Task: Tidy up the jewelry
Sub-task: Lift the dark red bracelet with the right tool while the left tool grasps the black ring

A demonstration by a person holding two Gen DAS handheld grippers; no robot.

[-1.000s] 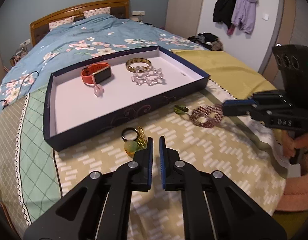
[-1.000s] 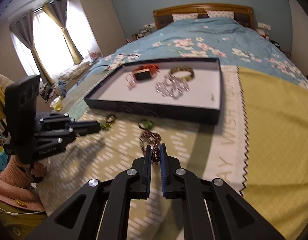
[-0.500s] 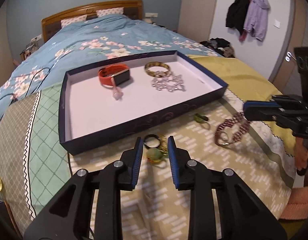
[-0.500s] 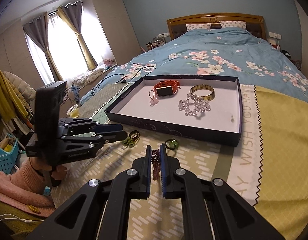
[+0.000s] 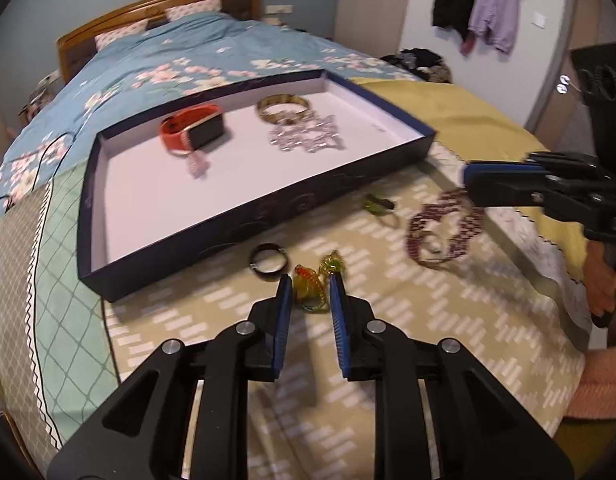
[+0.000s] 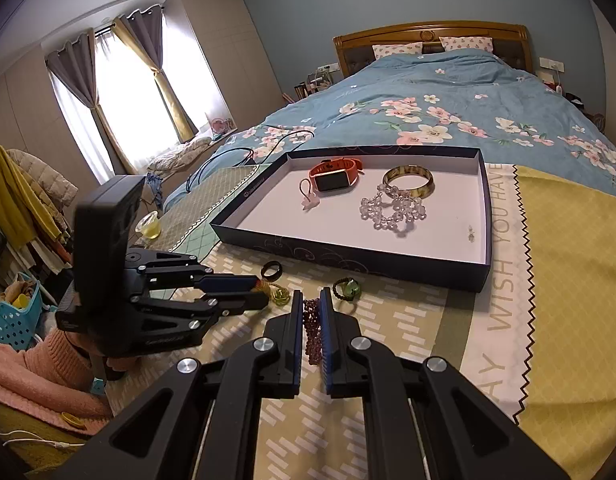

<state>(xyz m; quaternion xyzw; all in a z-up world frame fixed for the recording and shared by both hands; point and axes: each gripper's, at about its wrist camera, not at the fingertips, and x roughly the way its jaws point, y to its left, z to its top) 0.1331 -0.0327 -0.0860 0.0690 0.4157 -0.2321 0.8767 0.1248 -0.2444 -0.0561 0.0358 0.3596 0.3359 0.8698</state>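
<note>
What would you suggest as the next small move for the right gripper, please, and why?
Probably carry it forward over the dark blue shallow box. The right gripper is shut on the dark red beaded bracelet, lifted above the patterned bedspread, and the box's white floor has free space beside the clear crystal bead bracelet.

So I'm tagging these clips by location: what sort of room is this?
A bedroom, by the look of it. A large bed with a floral quilt and a wooden headboard fills the room, clothes hang on wall hooks, and a curtained window stands to one side.
</note>
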